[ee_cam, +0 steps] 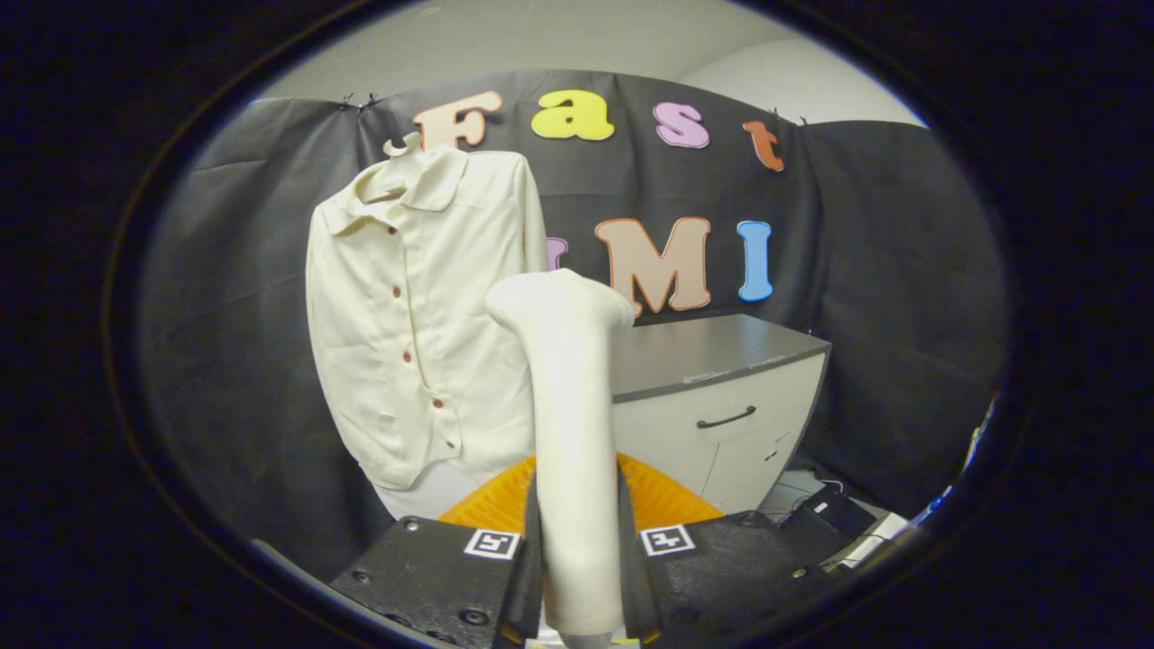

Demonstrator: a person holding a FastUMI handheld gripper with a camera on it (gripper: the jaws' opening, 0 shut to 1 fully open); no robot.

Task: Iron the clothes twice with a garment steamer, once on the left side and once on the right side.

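A cream button-up jacket (pixel 410 315) hangs on a hanger against the booth's wall, up and to the left of the fingers. My gripper (pixel 580 541) is shut on the handle of a cream garment steamer (pixel 570 406), which stands upright between the two fingers. The steamer's head (pixel 559 302) rises beyond the fingertips and overlaps the jacket's right edge in the view. Whether the head touches the cloth cannot be told.
A grey-topped cabinet (pixel 721 397) with a dark handle stands to the right, behind the steamer. An orange ribbed object (pixel 658 500) lies low just beyond the fingers. Cables and a dark box (pixel 834 509) lie on the floor at the lower right.
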